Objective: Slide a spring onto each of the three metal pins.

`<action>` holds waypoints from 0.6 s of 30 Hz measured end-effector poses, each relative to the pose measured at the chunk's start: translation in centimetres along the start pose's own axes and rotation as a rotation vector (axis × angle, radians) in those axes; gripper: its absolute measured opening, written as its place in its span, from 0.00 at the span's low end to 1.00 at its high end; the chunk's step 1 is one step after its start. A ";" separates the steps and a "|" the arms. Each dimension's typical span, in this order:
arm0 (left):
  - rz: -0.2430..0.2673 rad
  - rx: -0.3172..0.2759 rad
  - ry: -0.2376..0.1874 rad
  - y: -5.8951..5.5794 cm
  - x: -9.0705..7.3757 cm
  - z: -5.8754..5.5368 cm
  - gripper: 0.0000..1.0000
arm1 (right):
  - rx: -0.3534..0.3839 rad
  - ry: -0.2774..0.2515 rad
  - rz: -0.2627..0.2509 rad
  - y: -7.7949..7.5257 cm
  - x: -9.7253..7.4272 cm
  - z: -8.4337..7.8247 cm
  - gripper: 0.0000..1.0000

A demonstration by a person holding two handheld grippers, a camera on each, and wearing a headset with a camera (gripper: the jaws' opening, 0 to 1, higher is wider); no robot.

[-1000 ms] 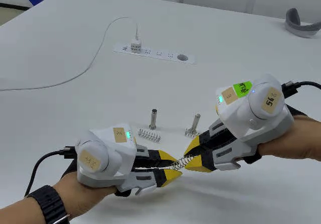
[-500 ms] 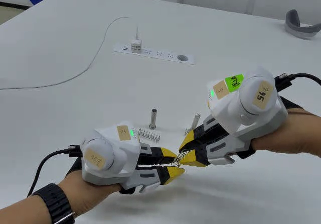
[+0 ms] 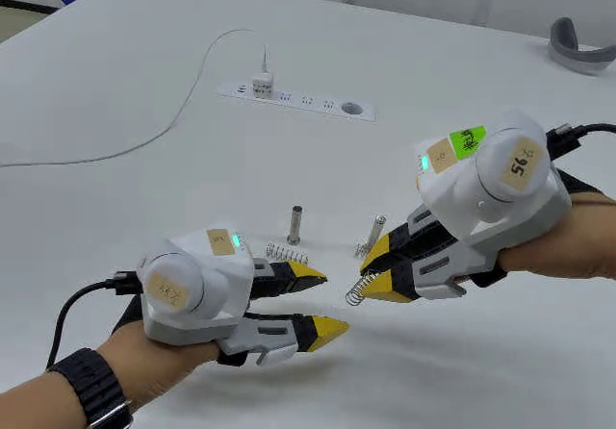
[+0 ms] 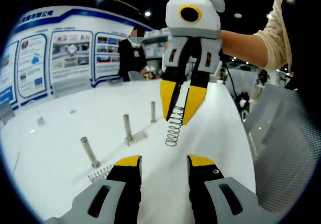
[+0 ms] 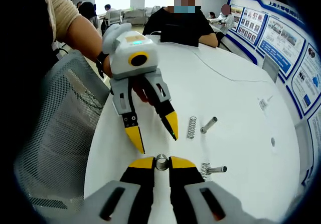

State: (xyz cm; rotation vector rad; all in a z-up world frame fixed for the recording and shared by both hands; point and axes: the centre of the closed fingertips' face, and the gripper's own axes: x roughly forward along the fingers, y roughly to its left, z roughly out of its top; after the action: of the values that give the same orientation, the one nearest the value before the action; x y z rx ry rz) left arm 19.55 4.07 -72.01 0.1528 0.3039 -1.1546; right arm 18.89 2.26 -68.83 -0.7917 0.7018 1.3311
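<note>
A spring [image 3: 359, 290] is pinched in the right tongs [image 3: 367, 278] above the surface [image 3: 144, 83]; the left tongs [image 3: 334, 302] are spread. It should be lined up end-on with a bare pin [image 3: 295, 225] before being slid on

The left gripper [image 3: 330, 303] and right gripper [image 3: 373, 277] have white shells, yellow-tipped black jaws, tan stickers [image 3: 219, 241] and black cables [image 3: 75, 304]. The right bears a green label [image 3: 466, 167]; the left wrist wears a black wristband [image 3: 91, 383].
</note>
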 end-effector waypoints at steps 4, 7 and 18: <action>0.034 -0.014 -0.004 0.9 -0.7 -0.1 0.42 | 0.018 0.007 -0.022 -0.6 -0.9 -0.6 0.12; 0.054 -0.023 -0.004 1.4 -1.1 -0.3 0.44 | 0.029 0.014 -0.038 -1.0 -1.5 -1.1 0.12; 0.116 -0.057 -0.012 3.2 -2.7 -0.6 0.51 | 0.080 0.038 -0.105 -3.1 -4.1 -2.9 0.12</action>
State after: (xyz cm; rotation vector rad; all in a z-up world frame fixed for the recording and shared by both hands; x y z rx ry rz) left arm 21.44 7.87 -71.90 0.1118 0.3126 -1.0309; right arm 21.49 -2.67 -66.82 -0.7807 0.7296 1.1894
